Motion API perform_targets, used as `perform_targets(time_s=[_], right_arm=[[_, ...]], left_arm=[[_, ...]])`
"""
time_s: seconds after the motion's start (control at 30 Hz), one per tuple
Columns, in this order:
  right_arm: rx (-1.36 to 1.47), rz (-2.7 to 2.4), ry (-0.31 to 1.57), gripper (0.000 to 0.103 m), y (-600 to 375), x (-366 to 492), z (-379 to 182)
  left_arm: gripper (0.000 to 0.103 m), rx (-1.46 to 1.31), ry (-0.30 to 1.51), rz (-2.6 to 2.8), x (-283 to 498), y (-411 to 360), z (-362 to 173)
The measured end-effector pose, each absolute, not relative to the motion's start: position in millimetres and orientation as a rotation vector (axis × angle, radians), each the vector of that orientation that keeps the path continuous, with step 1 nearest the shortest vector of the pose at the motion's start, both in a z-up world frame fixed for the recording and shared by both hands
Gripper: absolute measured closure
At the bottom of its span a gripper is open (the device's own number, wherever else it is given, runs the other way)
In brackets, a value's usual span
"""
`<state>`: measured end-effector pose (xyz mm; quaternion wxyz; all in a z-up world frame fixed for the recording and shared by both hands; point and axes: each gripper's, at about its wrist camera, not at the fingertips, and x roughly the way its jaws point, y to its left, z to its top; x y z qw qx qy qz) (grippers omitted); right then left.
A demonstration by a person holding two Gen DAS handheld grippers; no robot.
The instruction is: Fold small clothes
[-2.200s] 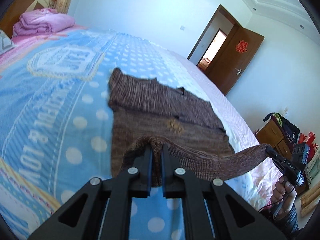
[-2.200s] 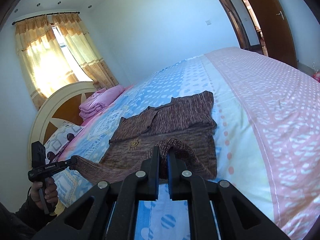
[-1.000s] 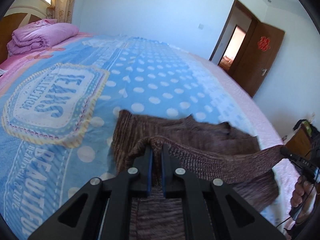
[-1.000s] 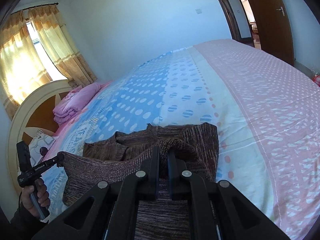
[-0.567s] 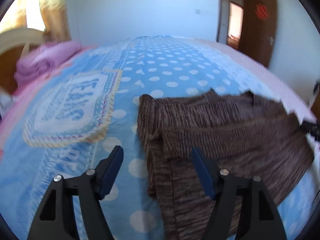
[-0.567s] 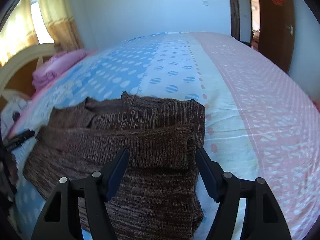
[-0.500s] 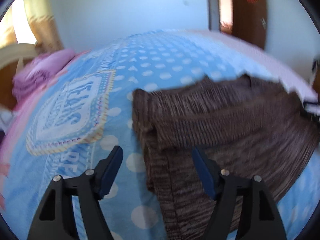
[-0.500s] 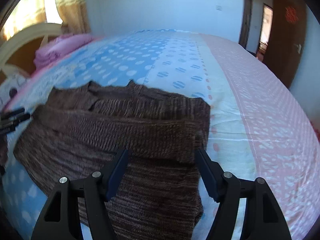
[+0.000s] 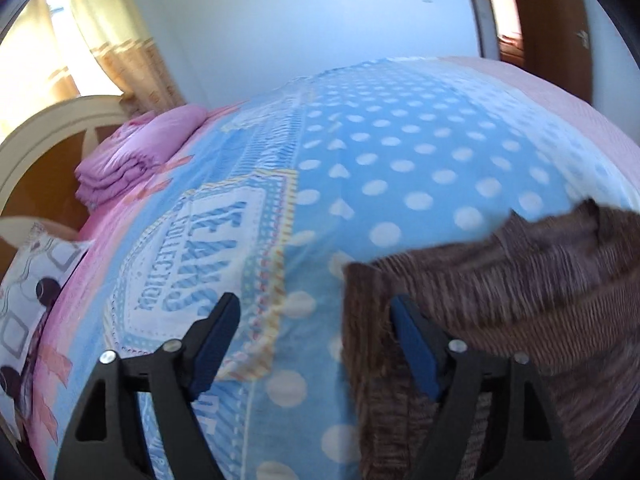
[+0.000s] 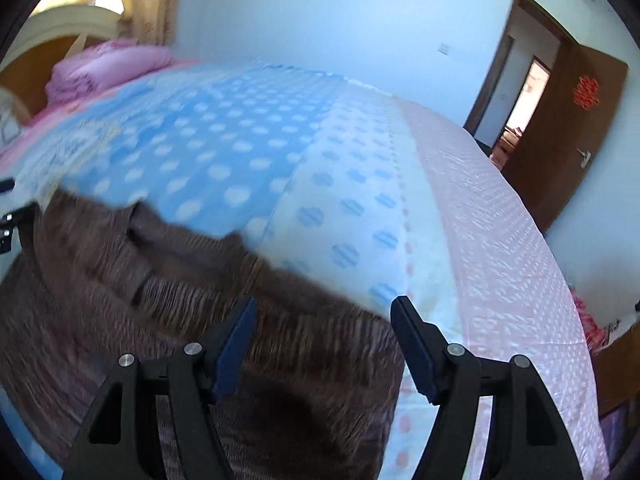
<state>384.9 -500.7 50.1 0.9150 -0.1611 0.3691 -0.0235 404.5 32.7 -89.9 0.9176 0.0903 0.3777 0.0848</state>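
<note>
Sweater (image 9: 520, 300), brown ribbed knit, lies folded on the dotted blue bedspread (image 9: 400, 152), blurred in both views. My left gripper (image 9: 314, 330) is opening, jaws wide, sweater's left edge just inside its right finger, nothing pinched. My right gripper (image 10: 324, 326) stands wide over the sweater's right edge, holding nothing. Pink sheet (image 10: 500, 240) beyond lies open. Folded pink quilt (image 9: 136, 160) sits by the headboard.
</note>
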Motion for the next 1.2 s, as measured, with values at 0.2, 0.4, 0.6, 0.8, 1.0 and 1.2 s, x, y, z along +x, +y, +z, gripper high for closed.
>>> perform_targets(time_s=[0.2,0.4,0.6,0.8,1.0,1.2], right_arm=[[-0.273,-0.003,0.781,0.033,-521,360,42],[-0.491,0.206,0.904,0.033,-496,316,12],[-0.678,0.066,0.898,0.033,-487,337,-4],[-0.584,-0.076,0.81,0.033,-494,400,37],[-0.508,-0.171,0.843,0.033,-520,410,39],[-0.395,-0.085,0.758,0.033,-532,378,47]], left_arm=[[0.013,0.132,0.821,0.136,400,51,-97],[0.009,0.303,0.818,0.116,390,35,-107],[0.008,0.288,0.846,0.173,416,36,-114],[0.006,0.23,0.946,0.195,452,43,-119],[0.002,0.102,1.082,0.177,473,54,-138],[0.002,0.007,1.06,0.158,476,66,-132]])
